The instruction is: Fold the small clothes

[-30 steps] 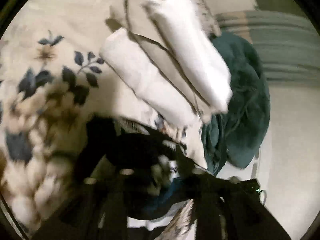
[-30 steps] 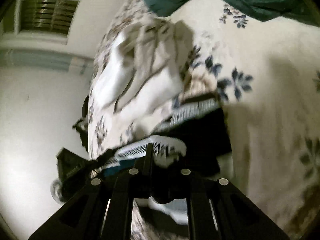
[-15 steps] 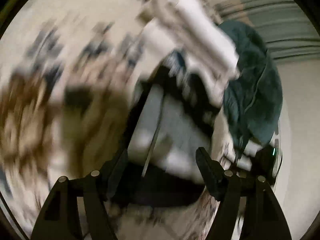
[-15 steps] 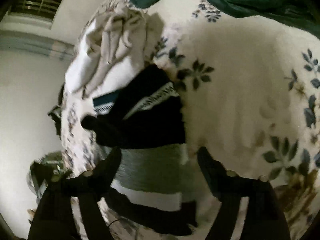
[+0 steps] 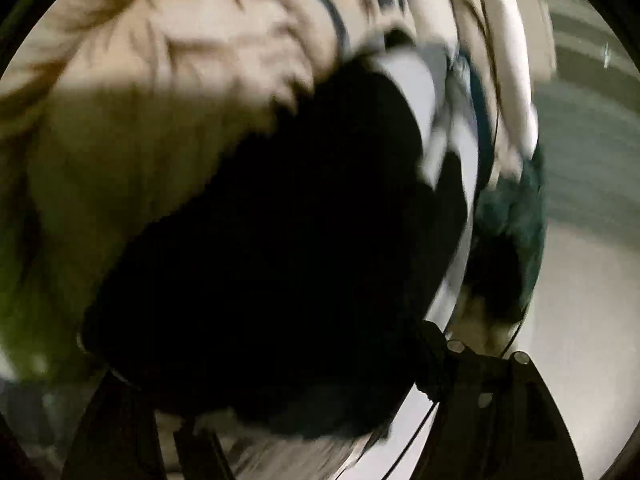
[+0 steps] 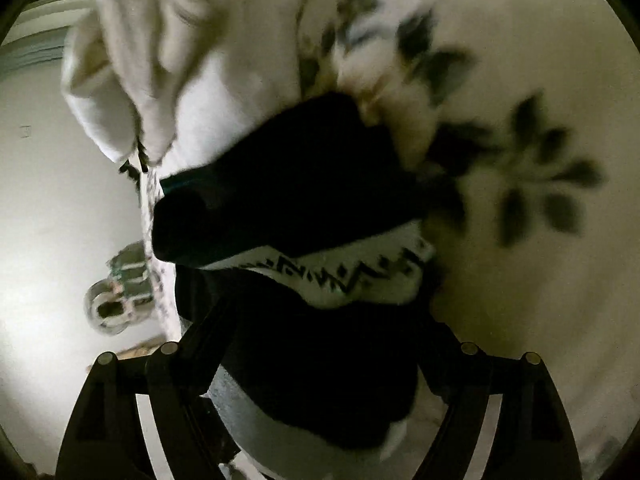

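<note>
Garment under inspection: a small black knit piece (image 6: 304, 184) with a white band carrying a zigzag pattern, lying on the floral bedspread (image 6: 520, 80) just beside a heap of cream-white clothes (image 6: 160, 52). From my right wrist view, the right tongs (image 6: 320, 364) stand wide apart, one finger on each side of the garment's near end, with cloth lying between them but nothing pinched. From my left wrist view the picture is heavily blurred; the same black garment (image 5: 280, 260) fills most of it, and a dark green cloth (image 5: 516, 216) lies at the bed's far edge. The left tongs (image 5: 288, 432) show only as dark shapes at the bottom rim, one finger largely hidden behind the black cloth, so I cannot tell how far apart they stand or whether they hold anything. I judge the garment light, soft and limp: it will sag and bunch when lifted, will not hold a crease unless pressed flat, and is neither fragile nor slippery against the bedspread. I judge the best hold to be at the two corners of one hem or along the thicker white patterned band, where the knit looks firmer, one corner per tongs. A single-layer pinch matters here; catching the bedspread beneath would drag the fold askew.
</note>
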### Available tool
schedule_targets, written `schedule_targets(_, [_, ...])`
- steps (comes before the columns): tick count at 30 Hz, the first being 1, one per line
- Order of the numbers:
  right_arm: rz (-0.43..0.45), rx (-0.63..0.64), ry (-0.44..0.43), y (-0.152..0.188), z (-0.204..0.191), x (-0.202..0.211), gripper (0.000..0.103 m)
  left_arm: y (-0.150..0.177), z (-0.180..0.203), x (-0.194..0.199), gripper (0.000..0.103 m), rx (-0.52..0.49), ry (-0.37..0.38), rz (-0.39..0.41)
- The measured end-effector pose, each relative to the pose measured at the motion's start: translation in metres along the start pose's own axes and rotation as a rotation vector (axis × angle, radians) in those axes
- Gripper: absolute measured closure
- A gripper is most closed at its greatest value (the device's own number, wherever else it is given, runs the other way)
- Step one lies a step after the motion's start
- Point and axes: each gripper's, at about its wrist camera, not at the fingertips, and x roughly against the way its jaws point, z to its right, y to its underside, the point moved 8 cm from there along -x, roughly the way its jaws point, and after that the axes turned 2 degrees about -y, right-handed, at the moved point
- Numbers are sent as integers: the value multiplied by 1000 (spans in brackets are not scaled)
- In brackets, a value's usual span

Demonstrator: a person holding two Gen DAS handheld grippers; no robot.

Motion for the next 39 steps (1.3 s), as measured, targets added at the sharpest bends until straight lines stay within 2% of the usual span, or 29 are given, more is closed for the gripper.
schedule_targets(1, [-9, -4, -10, 0, 2, -4, 19, -3, 3, 2, 60, 1, 16, 21])
schedule_targets(2, [-5, 5, -24, 1, 2, -7, 28, -5, 7, 6, 67, -18, 21, 25])
schedule_targets(3, [-3, 31, -33, 5, -1, -10, 44, -6, 10, 11, 70, -34, 21, 25])
schedule_targets(4, [-16, 40, -46, 11, -3, -13, 69, -6, 14, 16, 71, -55, 22, 13])
schedule_targets(7, [47, 21, -71, 29, -6, -4, 83, -17, 22, 40, 72, -101, -3, -30])
schedule_targets(10, [130, -33, -76, 71, -7, 18, 86, -43, 33, 73, 73, -167, -24, -90])
schedule_targets(12, [170, -95, -69, 124, -6, 29, 87, -61, 39, 92, 72, -217, -44, -138])
schedule_targets(15, [169, -196, -74, 208, -5, 25, 88, -85, 31, 108, 70, -304, -145, -214])
schedule_targets(17, [138, -240, -43, 252, -6, 6, 87, -90, 17, 109, 70, -349, -247, -251])
schedule_targets(18, [98, -284, -33, 273, -1, -11, 85, -92, 12, 109, 70, -377, -305, -263])
schedule_targets(19, [86, -304, -9, 281, 0, -18, 75, -89, 10, 111, 69, -396, -331, -267])
schedule_targets(20, [84, -312, 35, 287, 5, -21, 56, -84, 6, 115, 69, -409, -340, -259])
schedule_targets(21, [96, -298, 89, 289, 10, -18, 51, -78, 8, 119, 68, -436, -362, -232])
schedule_targets(22, [108, -286, 105, 289, 10, -12, 46, -74, 10, 126, 64, -469, -406, -201])
schedule_targets(25, [143, -247, 177, 294, 15, 17, 42, -61, 8, 153, 43, -547, -575, -85])
schedule_targets(27, [178, -221, 249, 297, 19, 45, 42, -45, -6, 176, 24, -575, -675, -4])
schedule_targets(29, [233, -195, 295, 293, 19, 71, 42, -39, -44, 193, 16, -563, -743, 24])
schedule_targets(32, [285, -136, 302, 257, 10, 92, 42, -34, -111, 190, 16, -471, -872, -4])
schedule_targets(33, [291, -115, 299, 241, 6, 93, 42, -34, -134, 187, 11, -440, -899, -22])
schedule_targets(35, [286, -73, 290, 210, -4, 80, 42, -37, -140, 184, 0, -448, -865, 0])
schedule_targets(37, [220, -73, 316, 180, -12, 48, 42, -42, -144, 181, 0, -431, -876, -7])
schedule_targets(38, [195, -78, 302, 171, -16, 38, 53, -45, -145, 178, 0, -419, -888, -14])
schedule_targets(39, [182, -79, 285, 164, -18, 29, 76, -46, -147, 177, 0, -409, -900, -21])
